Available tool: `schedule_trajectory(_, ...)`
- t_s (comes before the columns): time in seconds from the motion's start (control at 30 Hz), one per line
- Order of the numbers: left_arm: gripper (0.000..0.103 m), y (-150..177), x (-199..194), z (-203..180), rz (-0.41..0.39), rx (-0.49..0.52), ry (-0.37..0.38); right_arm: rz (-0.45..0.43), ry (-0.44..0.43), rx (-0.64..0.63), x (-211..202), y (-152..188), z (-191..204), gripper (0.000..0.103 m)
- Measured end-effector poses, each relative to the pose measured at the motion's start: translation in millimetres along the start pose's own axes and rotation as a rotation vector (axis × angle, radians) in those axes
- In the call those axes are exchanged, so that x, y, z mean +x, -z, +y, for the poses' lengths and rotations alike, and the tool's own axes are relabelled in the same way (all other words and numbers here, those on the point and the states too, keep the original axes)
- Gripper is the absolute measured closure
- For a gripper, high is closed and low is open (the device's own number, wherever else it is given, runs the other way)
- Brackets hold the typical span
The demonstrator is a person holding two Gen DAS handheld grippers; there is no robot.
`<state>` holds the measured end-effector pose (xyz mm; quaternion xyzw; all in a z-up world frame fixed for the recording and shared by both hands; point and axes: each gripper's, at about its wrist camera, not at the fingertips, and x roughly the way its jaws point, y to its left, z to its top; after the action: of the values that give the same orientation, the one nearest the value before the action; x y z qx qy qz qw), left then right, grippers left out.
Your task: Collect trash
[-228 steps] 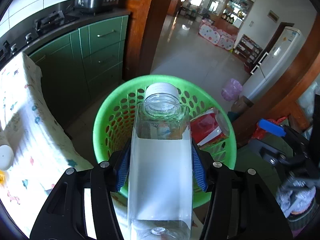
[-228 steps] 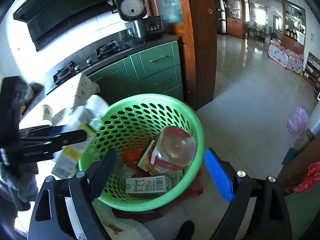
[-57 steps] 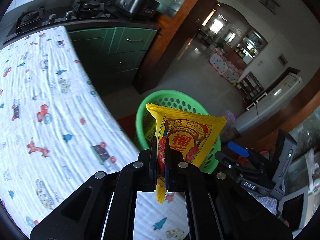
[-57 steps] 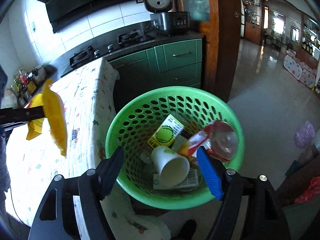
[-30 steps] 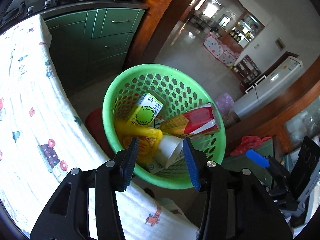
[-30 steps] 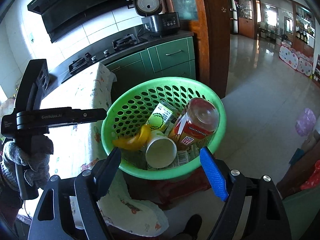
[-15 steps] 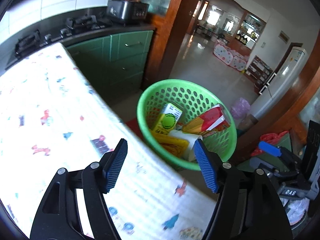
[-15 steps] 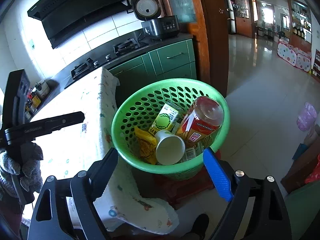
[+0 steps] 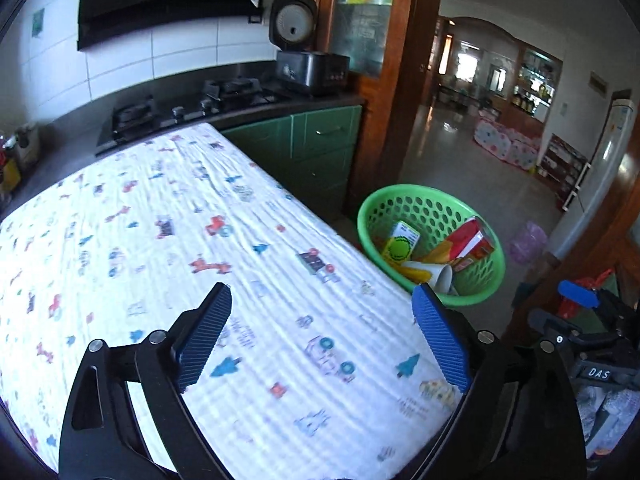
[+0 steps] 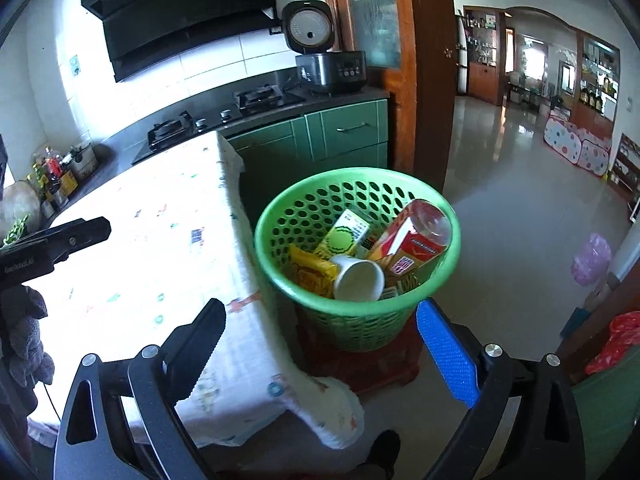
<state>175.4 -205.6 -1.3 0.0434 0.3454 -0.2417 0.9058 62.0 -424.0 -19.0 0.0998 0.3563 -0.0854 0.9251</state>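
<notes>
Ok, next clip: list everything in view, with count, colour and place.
Perforated plastic basket: one, green, on the floor beside the table.
Paper cup: one, white, on its side in the basket.
Snack bag: one, yellow, in the basket.
Drink carton: one, yellow-green, in the basket.
Clear bottle with red label: one, leaning in the basket.
Printed tablecloth: one, white, over the table.
Rice cooker: one, dark, on the counter.
Left hand-held gripper: open, above the tablecloth.
Right hand-held gripper: open, near the basket.
</notes>
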Motion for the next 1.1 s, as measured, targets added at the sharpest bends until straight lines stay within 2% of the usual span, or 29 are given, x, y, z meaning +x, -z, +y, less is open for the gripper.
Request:
schedule_trajectory(0.1, 0.006, 10.8, -20.2, 7.3, -0.031, 0.004, -0.049, -0.015, -0.006, -0.003, -11.8, 6.6, 11.6, 0.009)
schedule_trajectory(0.3, 0.005, 34.3, -47.8, 26.2, -0.043, 0.026, -0.144, -0.042, 0.026, -0.030, -28.3, 15.2, 37.7, 0.007)
schedule_trajectory(0.57, 0.005, 59.6, -84.1, 50.9, -0.109, 0.002, -0.238, -0.045, -0.009, -0.026, -37.0, 27.2, 63.5, 0.007)
schedule_trajectory(0.7, 0.005, 69.6, -96.4, 58.9, -0.125, -0.012, -0.233, -0.049, -0.033, -0.034, -38.4, 31.8, 74.7, 0.007)
schedule_trajectory(1.1, 0.005, 88.0, -108.7, 67.3, -0.116, -0.033, -0.295, -0.056, -0.070, -0.086, -43.8, 43.0, 101.0, 0.007)
